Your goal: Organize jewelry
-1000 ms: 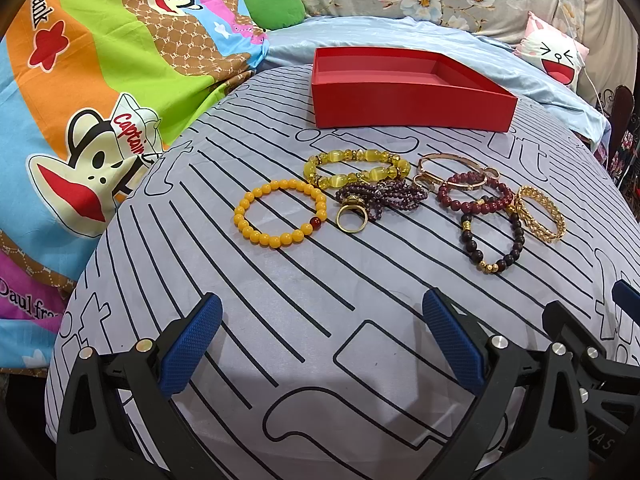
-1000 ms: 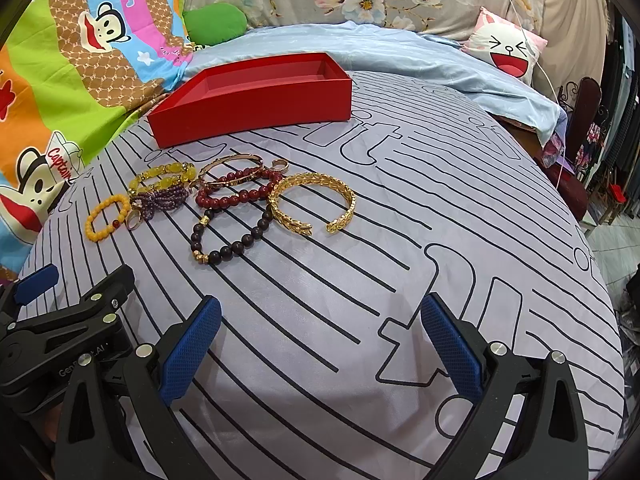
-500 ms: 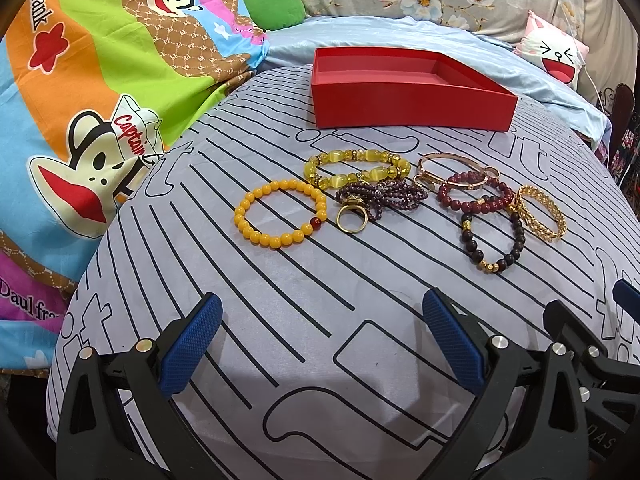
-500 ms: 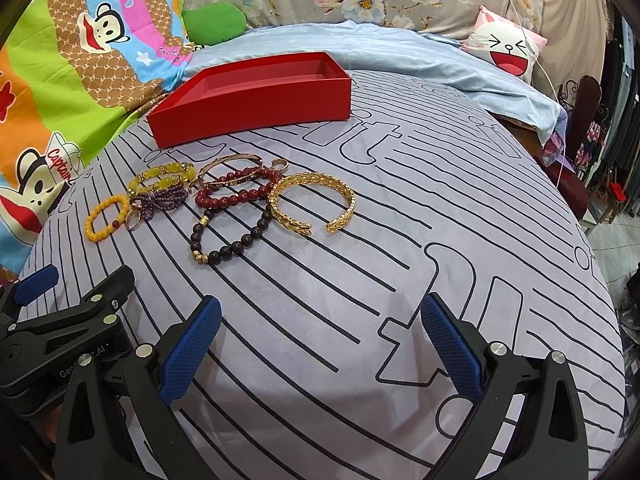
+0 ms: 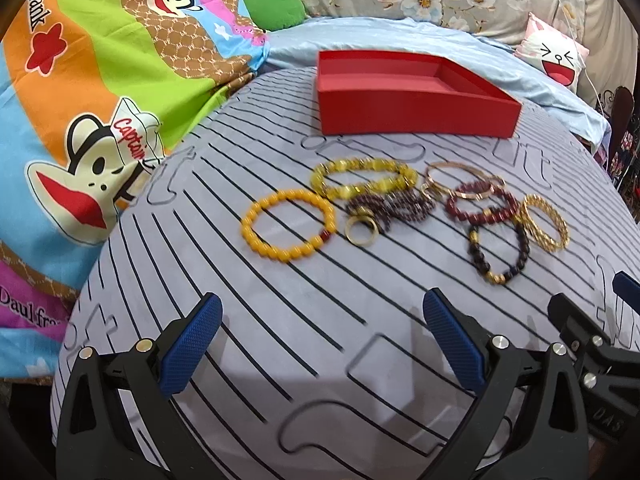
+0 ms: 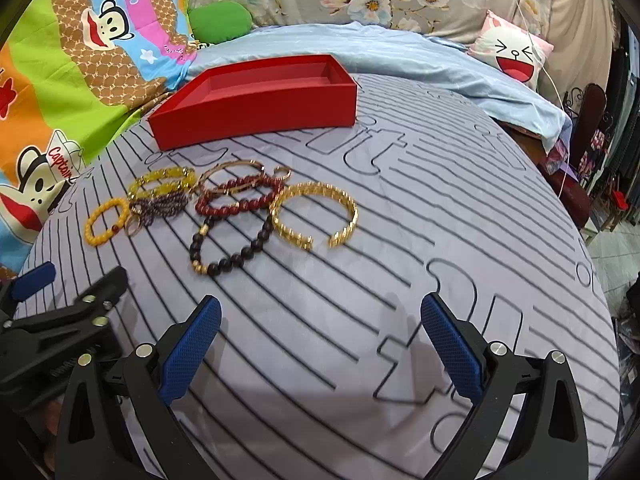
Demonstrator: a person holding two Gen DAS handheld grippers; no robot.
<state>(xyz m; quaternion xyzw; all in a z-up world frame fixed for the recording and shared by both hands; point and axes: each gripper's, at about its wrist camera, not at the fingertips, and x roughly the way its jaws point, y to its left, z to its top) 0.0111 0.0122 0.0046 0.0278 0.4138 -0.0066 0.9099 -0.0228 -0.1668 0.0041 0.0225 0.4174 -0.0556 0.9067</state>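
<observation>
We see a yellow bead bracelet (image 5: pixel 287 226), a gold cuff (image 6: pixel 314 216) and a red box (image 5: pixel 416 92) mid-frame. Our left gripper (image 5: pixel 322 344) and right gripper (image 6: pixel 320 342) gape wide, holding nothing.

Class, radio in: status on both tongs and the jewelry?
Left tongs, right tongs open, empty. Bracelets and ring lie on the cloth; red box empty. Nothing blocking.

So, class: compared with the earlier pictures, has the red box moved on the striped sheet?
No. The red box sits at the same stripes of the striped sheet, behind the yellow bead bracelet, as before.
</observation>
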